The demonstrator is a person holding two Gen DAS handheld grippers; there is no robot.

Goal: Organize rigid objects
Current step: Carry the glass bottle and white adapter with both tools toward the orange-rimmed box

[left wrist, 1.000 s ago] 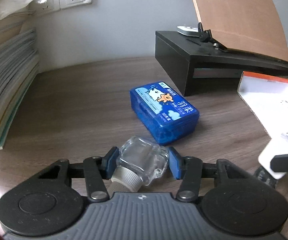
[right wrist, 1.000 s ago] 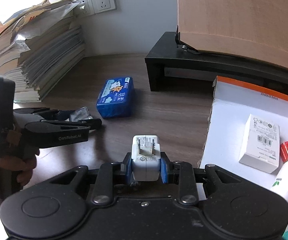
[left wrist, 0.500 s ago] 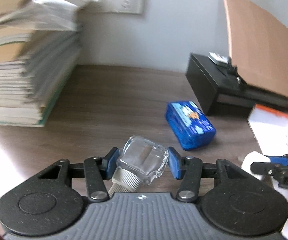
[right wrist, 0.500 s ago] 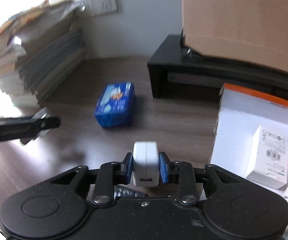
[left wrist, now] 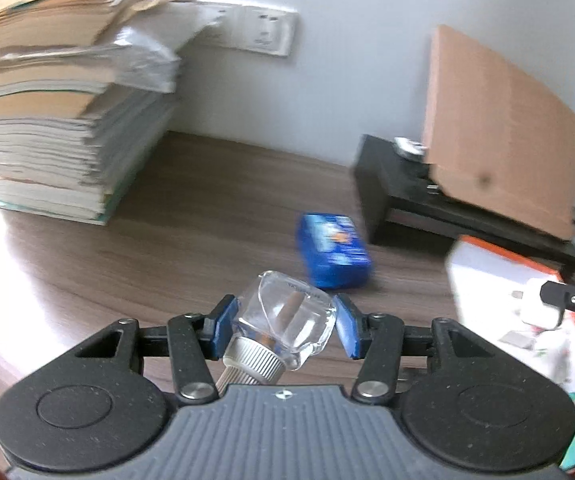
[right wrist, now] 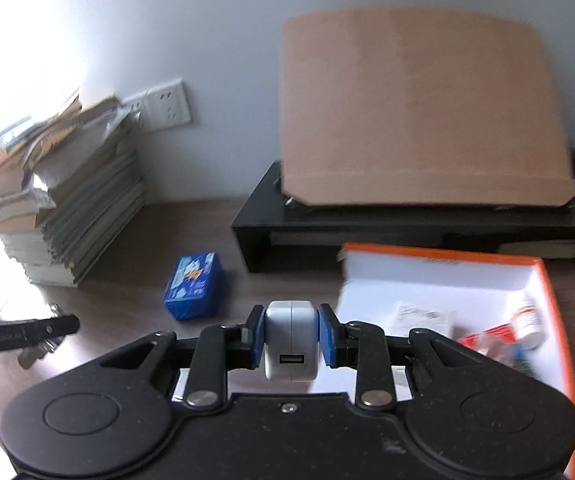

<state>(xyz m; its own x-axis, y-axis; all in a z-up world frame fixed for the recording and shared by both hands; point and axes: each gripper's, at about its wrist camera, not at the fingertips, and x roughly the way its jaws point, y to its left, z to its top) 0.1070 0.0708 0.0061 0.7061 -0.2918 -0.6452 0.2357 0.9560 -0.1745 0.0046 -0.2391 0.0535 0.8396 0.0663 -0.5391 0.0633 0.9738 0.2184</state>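
Note:
My left gripper [left wrist: 283, 326] is shut on a clear glass bottle [left wrist: 287, 324] with a ribbed silver cap, held tilted above the wooden desk [left wrist: 191, 240]. My right gripper [right wrist: 290, 334] is shut on a white USB charger [right wrist: 290, 340], its port facing the camera, at the left edge of the orange-rimmed white box [right wrist: 439, 280]. A blue plastic case [left wrist: 333, 256] [right wrist: 194, 286] lies flat on the desk ahead of both. In the left wrist view the right gripper [left wrist: 543, 306] and charger show over the box [left wrist: 483, 272]. The left gripper [right wrist: 43, 330] shows at the left of the right wrist view.
A tall stack of books and papers [left wrist: 63, 120] stands at the left by wall sockets [left wrist: 263, 32]. A black monitor riser [right wrist: 407, 228] holds a leaning brown cardboard sheet [right wrist: 415, 108] at the back. The box holds a white carton [right wrist: 423, 316], a small bottle [right wrist: 527, 320] and red items.
Both grippers have risen and pulled back with their loads. The blue case now looks smaller and farther. The charger has turned, so its USB port faces the camera instead of its prongs.

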